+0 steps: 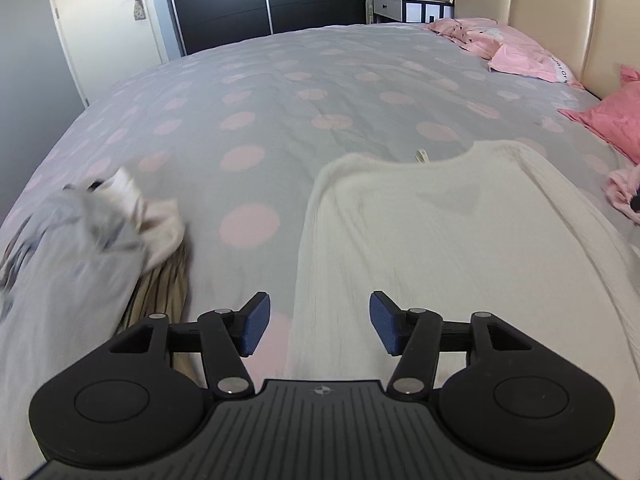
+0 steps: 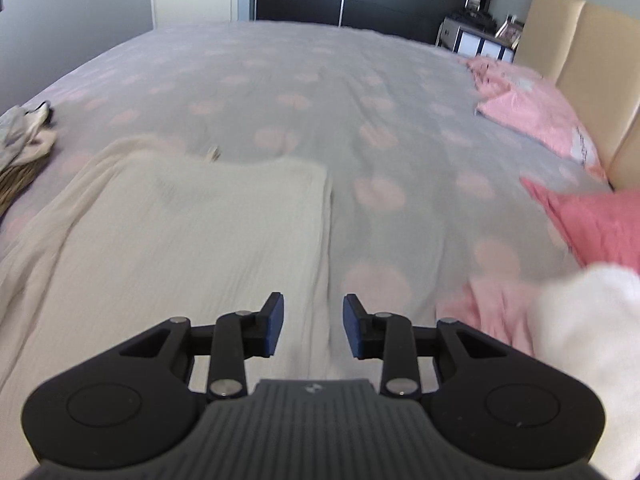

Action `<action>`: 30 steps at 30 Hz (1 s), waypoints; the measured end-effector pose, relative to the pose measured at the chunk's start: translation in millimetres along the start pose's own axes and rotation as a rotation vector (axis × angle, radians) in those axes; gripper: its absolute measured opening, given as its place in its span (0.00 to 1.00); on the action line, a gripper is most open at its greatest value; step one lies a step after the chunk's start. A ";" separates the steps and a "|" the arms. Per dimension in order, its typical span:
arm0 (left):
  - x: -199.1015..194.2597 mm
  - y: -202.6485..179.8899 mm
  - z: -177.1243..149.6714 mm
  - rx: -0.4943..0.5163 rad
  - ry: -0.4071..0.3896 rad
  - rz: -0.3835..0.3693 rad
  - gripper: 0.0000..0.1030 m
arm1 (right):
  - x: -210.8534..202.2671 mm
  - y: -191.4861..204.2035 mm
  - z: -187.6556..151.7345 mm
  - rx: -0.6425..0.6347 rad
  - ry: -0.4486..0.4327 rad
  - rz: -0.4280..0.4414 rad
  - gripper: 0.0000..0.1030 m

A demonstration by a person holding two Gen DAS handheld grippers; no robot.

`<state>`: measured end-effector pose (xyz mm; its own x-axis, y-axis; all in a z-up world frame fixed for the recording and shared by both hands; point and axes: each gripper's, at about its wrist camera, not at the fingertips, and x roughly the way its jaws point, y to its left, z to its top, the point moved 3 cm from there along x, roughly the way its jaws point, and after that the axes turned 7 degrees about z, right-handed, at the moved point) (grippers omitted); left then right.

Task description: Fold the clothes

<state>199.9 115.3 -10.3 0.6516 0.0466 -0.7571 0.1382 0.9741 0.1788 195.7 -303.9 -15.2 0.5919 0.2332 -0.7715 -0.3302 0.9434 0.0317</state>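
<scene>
Far left, a heap of unfolded clothes [image 1: 80, 240] w/ a striped piece under it sits on the bed [image 1: 280, 92], well apart from the work, so that's prob still to do. Next over, left gripper [image 1: 316, 326] hangs above the near left edge of the white knit top [image 1: 432, 240]; jaws apart, nothing betw them, pads not on cloth. The top lies flat near the bed's front edge, neckline away from the cameras, both long sides already turned in to straight edges, so the side folds look done. Right gripper [image 2: 314, 326] hovers over the top's right edge [image 2: 326, 220], jaws part open, empty. Still left, I'd say: folding it across its length, then the other garments. Far right, pink cloth [image 2: 496, 308] & a blurred white lump [image 2: 588, 344], can't tell what.
</scene>
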 end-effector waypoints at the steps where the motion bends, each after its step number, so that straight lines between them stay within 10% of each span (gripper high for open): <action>1: -9.6 2.0 -9.7 -0.010 0.009 -0.002 0.55 | -10.2 -0.6 -12.3 0.001 0.015 0.009 0.35; 12: -51.2 9.5 -105.4 -0.130 0.090 0.026 0.58 | -70.6 -20.2 -129.2 0.222 0.087 0.010 0.44; 20: -50.3 -5.5 -130.4 -0.152 0.103 0.018 0.58 | -42.8 20.9 -149.2 0.190 0.137 0.106 0.44; 23: -47.7 -7.0 -127.5 -0.162 0.101 0.007 0.58 | -36.0 33.3 -149.8 0.117 0.180 0.081 0.04; 30: -47.6 -6.2 -131.5 -0.188 0.104 0.026 0.58 | -67.7 18.2 -123.5 0.065 0.153 -0.001 0.03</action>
<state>69.9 136.1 -58.1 0.5713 0.0853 -0.8163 -0.0257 0.9960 0.0860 58.8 -331.7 -41.0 0.4714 0.1979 -0.8594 -0.2781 0.9581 0.0682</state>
